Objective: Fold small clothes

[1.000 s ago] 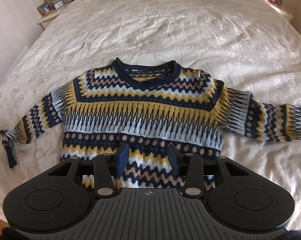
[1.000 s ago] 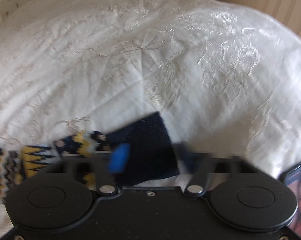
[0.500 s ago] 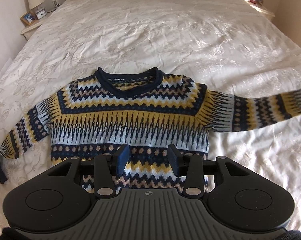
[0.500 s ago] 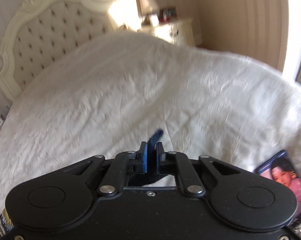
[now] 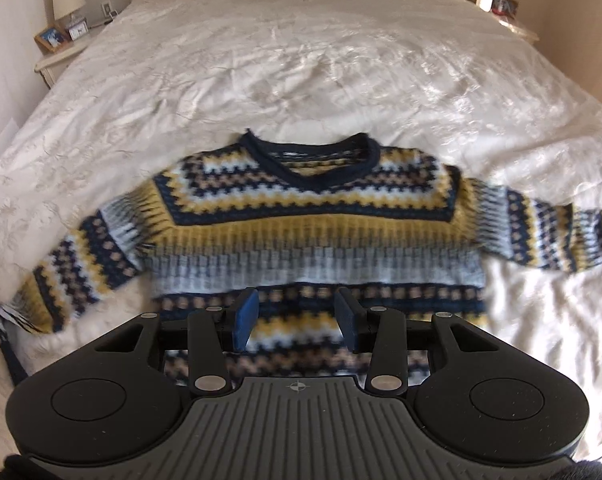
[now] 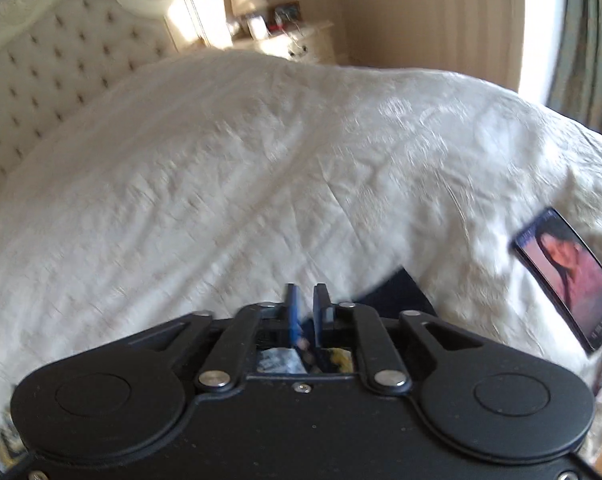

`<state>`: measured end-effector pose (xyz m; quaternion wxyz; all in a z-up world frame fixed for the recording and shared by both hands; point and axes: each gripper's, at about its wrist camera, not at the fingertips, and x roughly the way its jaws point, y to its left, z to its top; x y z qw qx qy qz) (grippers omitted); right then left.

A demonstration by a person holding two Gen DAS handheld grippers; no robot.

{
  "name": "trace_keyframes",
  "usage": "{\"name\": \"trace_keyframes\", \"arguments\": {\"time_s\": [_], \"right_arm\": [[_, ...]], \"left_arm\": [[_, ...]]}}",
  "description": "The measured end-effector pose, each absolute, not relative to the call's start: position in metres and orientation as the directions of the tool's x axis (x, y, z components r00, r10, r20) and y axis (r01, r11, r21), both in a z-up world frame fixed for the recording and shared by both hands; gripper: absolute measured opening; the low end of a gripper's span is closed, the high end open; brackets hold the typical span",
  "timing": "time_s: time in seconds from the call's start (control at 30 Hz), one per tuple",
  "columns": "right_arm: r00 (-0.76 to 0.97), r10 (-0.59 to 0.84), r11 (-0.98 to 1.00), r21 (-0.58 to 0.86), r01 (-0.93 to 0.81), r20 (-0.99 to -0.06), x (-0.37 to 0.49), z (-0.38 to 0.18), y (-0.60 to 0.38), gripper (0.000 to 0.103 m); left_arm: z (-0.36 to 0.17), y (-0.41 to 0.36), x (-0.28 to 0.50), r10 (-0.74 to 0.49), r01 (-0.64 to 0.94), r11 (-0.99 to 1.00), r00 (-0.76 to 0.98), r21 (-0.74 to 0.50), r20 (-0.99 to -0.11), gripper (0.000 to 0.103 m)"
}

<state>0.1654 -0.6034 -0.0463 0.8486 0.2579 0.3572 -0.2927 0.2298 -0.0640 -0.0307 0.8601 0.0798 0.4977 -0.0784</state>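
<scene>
- Currently the patterned knit sweater (image 5: 313, 236) is lying face up and spread flat on the white bedspread (image 5: 301, 72), collar pointing toward the headboard (image 6: 61, 52), both sleeves stretched outward.
- The left gripper (image 5: 297, 316) is hovering over the sweater's hem, its jaws standing partly apart with nothing between the blue pads.
- The right gripper (image 6: 305, 308) is showing a narrow gap; its jaws have just been opening, and the dark sleeve cuff (image 6: 397, 292) is lying just beside them rather than pinched (some knit is visible below the fingers, though whether it is touching the pads I cannot tell).
- Judging by this, the spreading-out step is finishing and the first fold is not yet made.
- Next, a sleeve probably needs gripping near the cuff and carrying across the chest, keeping the body flat.
- A phone (image 6: 569, 280) is sitting on the bedspread nearby, well clear of the sweater's body.
</scene>
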Motion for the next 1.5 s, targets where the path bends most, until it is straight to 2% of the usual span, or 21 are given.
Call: {"name": "trace_keyframes", "arguments": {"time_s": [0.07,0.1,0.33,0.43,0.57,0.97,1.03,1.07,1.1,1.13,1.3,1.5], "right_arm": [[0.543,-0.319,0.719,0.175,0.673,-0.777,0.167,-0.060,-0.601,0.057],[0.539,-0.319,0.730,0.161,0.665,-0.779,0.165,-0.066,-0.599,0.059],[0.566,-0.265,0.793,0.157,0.589,-0.781,0.160,-0.108,-0.628,0.058],[0.565,-0.262,0.830,0.116,0.545,-0.782,0.164,-0.120,-0.643,0.063],[0.557,-0.272,0.842,0.086,0.533,-0.784,0.167,-0.131,-0.671,0.063],[0.562,-0.099,0.859,0.214,0.465,-0.821,0.171,-0.169,-0.705,0.067],[0.553,-0.075,0.855,0.232,0.465,-0.830,0.174,-0.171,-0.707,0.064],[0.543,-0.069,0.856,0.231,0.463,-0.837,0.176,-0.172,-0.706,0.055],[0.528,-0.070,0.859,0.218,0.464,-0.846,0.178,-0.172,-0.705,0.029],[0.514,-0.075,0.861,0.205,0.465,-0.855,0.180,-0.172,-0.703,0.010],[0.533,-0.105,0.861,0.192,0.472,-0.840,0.181,-0.153,-0.689,0.012],[0.659,-0.042,0.843,0.328,0.427,-0.751,0.186,-0.092,-0.654,0.012]], "left_arm": [[-0.032,-0.058,0.233,-0.037,0.197,0.978,0.488,0.069,-0.872,0.041],[-0.032,-0.056,0.234,-0.032,0.187,0.980,0.488,0.068,-0.872,0.041],[-0.037,-0.084,0.222,0.007,0.136,0.988,0.466,0.079,-0.885,0.041],[-0.040,-0.105,0.215,0.008,0.122,0.990,0.449,0.071,-0.894,0.041],[-0.041,-0.134,0.208,0.015,0.121,0.990,0.436,0.076,-0.900,0.041],[-0.037,-0.172,0.208,0.083,0.104,0.985,0.430,0.141,-0.899,0.041],[-0.037,-0.174,0.208,0.089,0.105,0.983,0.429,0.147,-0.899,0.041],[-0.036,-0.175,0.208,0.089,0.107,0.983,0.429,0.148,-0.899,0.041],[-0.036,-0.176,0.208,0.089,0.110,0.983,0.430,0.150,-0.899,0.041],[-0.036,-0.177,0.208,0.088,0.112,0.982,0.430,0.150,-0.899,0.041],[-0.033,-0.176,0.206,0.074,0.130,0.981,0.444,0.146,-0.893,0.041],[-0.031,-0.159,0.206,0.052,0.133,0.983,0.453,0.125,-0.890,0.041]]}}
